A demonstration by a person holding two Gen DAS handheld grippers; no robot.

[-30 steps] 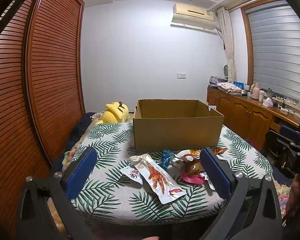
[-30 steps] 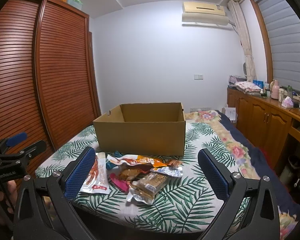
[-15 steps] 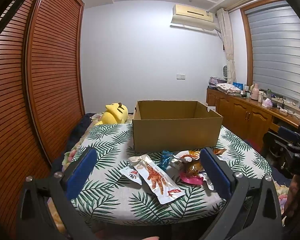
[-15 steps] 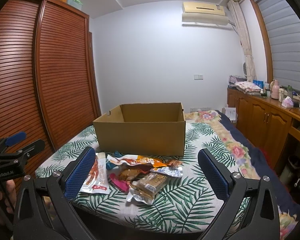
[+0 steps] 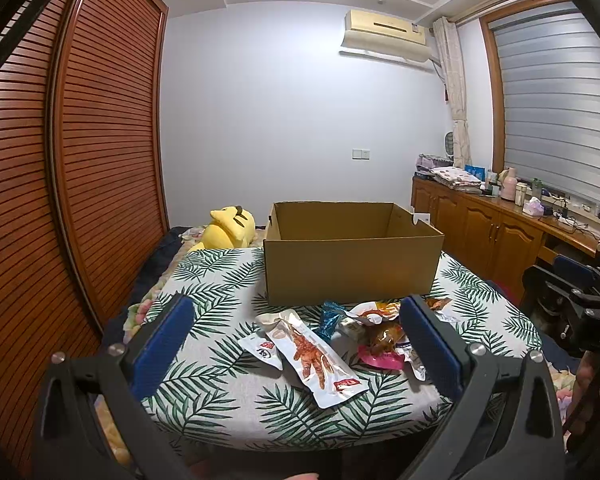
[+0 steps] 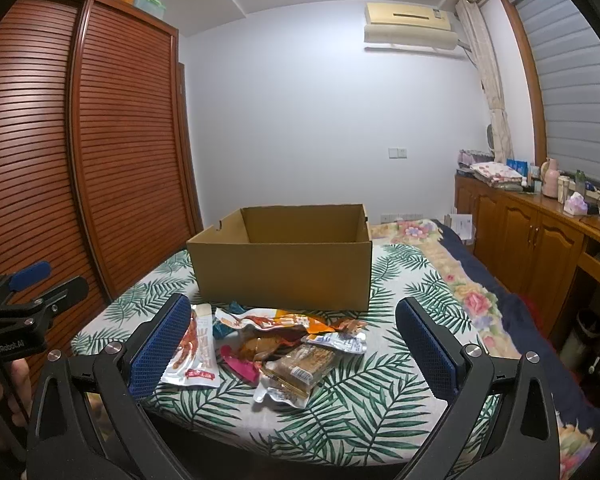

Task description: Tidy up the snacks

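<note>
While both hand-held grippers (image 5: pixel 296 344) (image 6: pixel 292 344) are hanging wide open and empty, I'm eyeing the light, crinkly snack packets (image 6: pixel 276 344) bunching by the tabletop's (image 6: pixel 380 408) near edge, favouring a flat sealed end.

The cardboard box (image 6: pixel 284 268) stands open-topped at the middle of the leaf-print table (image 6: pixel 380 408), its tall front wall rising just behind the snack pile (image 6: pixel 276 344) near the front edge. Bare cloth lies along the right edge (image 6: pixel 420 320) and the left edge (image 5: pixel 204 304), wide enough to pass beside the box. The louvred wardrobe (image 5: pixel 80 184) closes the left side; the wooden cabinets (image 6: pixel 532 240) stand off to the right.
</note>
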